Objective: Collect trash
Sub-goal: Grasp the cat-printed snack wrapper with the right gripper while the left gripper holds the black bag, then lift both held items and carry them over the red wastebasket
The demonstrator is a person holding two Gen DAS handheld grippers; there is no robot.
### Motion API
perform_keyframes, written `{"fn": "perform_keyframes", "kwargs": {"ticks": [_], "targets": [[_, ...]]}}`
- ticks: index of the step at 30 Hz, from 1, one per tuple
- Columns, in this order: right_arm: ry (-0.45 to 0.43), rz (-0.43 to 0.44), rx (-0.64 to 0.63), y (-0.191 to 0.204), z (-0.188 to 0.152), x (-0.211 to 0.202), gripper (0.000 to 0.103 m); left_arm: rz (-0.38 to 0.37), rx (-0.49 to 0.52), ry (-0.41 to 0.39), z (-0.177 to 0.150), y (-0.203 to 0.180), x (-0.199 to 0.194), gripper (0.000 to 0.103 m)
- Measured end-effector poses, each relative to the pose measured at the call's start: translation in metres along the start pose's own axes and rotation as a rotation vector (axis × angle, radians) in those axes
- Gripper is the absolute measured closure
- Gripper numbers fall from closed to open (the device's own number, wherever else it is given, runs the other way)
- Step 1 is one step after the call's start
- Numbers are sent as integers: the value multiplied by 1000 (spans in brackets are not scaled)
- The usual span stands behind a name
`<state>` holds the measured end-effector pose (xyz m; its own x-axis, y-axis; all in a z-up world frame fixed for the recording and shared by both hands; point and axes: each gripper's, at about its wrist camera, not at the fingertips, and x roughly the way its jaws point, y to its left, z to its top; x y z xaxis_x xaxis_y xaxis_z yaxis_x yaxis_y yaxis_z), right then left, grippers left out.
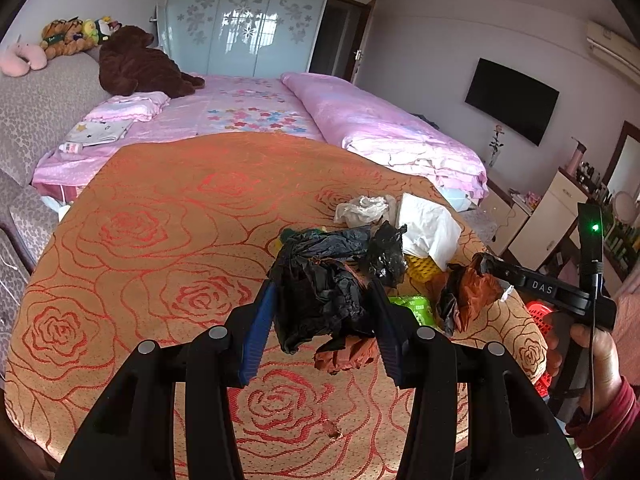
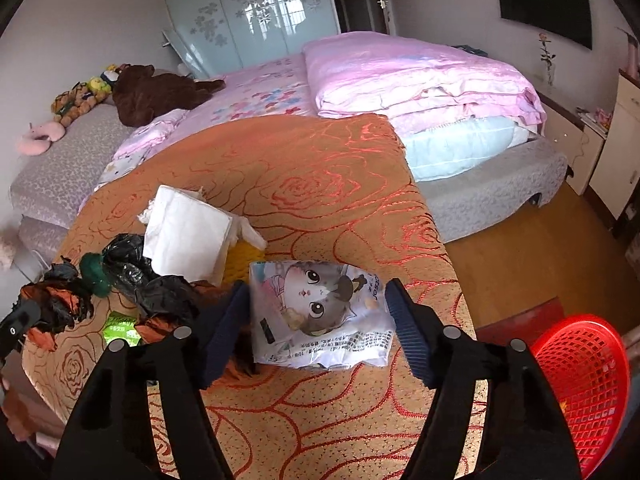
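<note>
On the rose-patterned tabletop point(image 2: 320, 184), the cat-print wrapper point(image 2: 320, 316) lay flat between the jaws of the right gripper point(image 2: 320, 324). Left pad stood just beside the wrapper's left edge, right pad close to its right edge; neither visibly pressed it, so jaws read as parted around it. Left gripper point(image 1: 324, 312) was clamped on a crumpled black plastic bag point(image 1: 320, 296), wad bulging between both pads, a reddish-brown scrap point(image 1: 344, 354) hanging below it. Remaining pile sat near the wrapper: white paper point(image 2: 188, 232), more black film point(image 2: 128, 256), green packet point(image 2: 120, 328). Red mesh basket point(image 2: 580, 384) stood off the tabletop's edge, well apart from the wrapper.
</note>
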<state>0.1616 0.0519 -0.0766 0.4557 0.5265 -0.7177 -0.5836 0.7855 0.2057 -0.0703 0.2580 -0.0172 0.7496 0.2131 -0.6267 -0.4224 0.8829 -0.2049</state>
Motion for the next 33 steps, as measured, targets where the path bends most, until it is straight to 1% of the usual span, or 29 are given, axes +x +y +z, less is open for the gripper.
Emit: {"fn": "perform_keyframes", "kwargs": {"ticks": [5,7,11,16,21,25,33], "targets": [[-7,-28,-4,-4,-4,0,39,-2,5,-2,-1,-3,-1,58],[7,-46,-20,-5,-6,3,42,-1,7,-4,-1,-3,-2,58],[-1,-63,-55,-1,-10,3,44,-1,8,-5,-1,-4,-2,58],[-12,-97,-97,3,-17,1,50,1,13,-7,-1,-5,-2,58],[-35,-90,-86,1,-18,-11,54,3,18,-10,-1,-6,-1,58],[-59,-103,-77,-2,-19,-23,56,2,21,-9,-1,-7,-2,58],[-111,-104,-70,-2,-19,-45,57,5,36,-18,-1,-14,-4,58]]}}
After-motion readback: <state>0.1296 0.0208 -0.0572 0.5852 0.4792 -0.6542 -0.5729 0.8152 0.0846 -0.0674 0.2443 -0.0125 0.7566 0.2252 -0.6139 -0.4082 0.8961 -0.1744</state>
